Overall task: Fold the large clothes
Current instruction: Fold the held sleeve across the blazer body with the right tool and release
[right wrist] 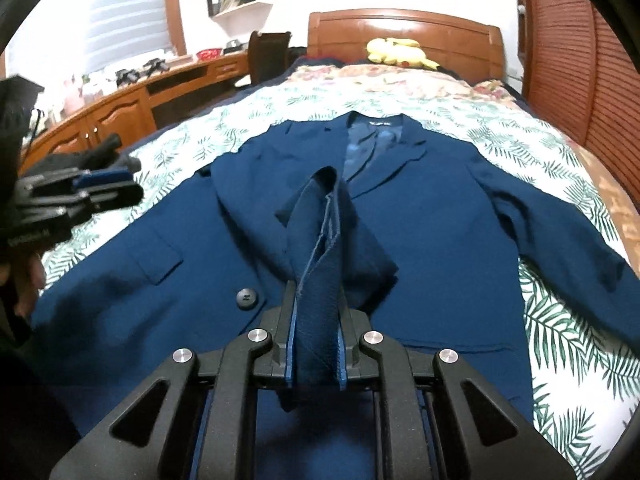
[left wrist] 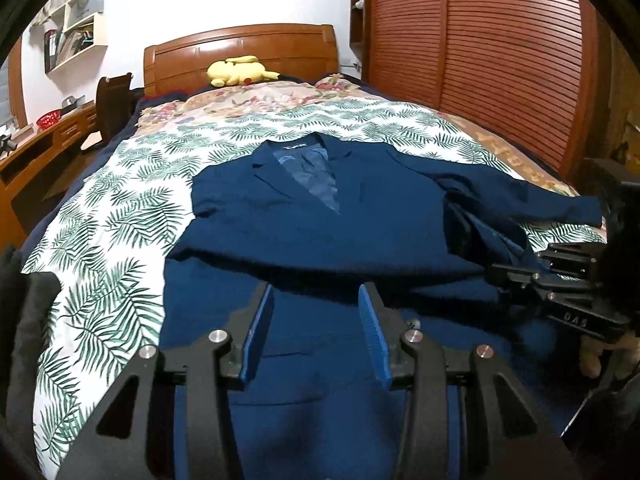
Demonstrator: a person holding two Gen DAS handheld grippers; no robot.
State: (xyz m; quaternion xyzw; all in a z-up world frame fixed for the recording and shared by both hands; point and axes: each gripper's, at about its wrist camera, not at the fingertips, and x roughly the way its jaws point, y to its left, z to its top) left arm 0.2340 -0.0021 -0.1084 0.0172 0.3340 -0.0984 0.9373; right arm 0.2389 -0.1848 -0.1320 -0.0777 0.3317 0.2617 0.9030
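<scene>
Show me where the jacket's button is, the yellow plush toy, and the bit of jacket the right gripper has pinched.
button (right wrist: 246,298), right wrist view, centre of its dark face.
yellow plush toy (left wrist: 236,71), left wrist view, its body.
pinched jacket fabric (right wrist: 320,264), right wrist view, the raised fold above the right gripper (right wrist: 316,304).

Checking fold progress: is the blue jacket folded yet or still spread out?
Mostly spread: the blue jacket lies open on the bed, one sleeve out. Right gripper pinches a lifted cloth strip.

My left wrist camera looks forward and down along its fingers, close over the near hem of the blue jacket (left wrist: 320,220), toward the headboard (left wrist: 240,52). My right wrist camera faces the same way from further right, equally close. Both share jacket, bed and headboard.
</scene>
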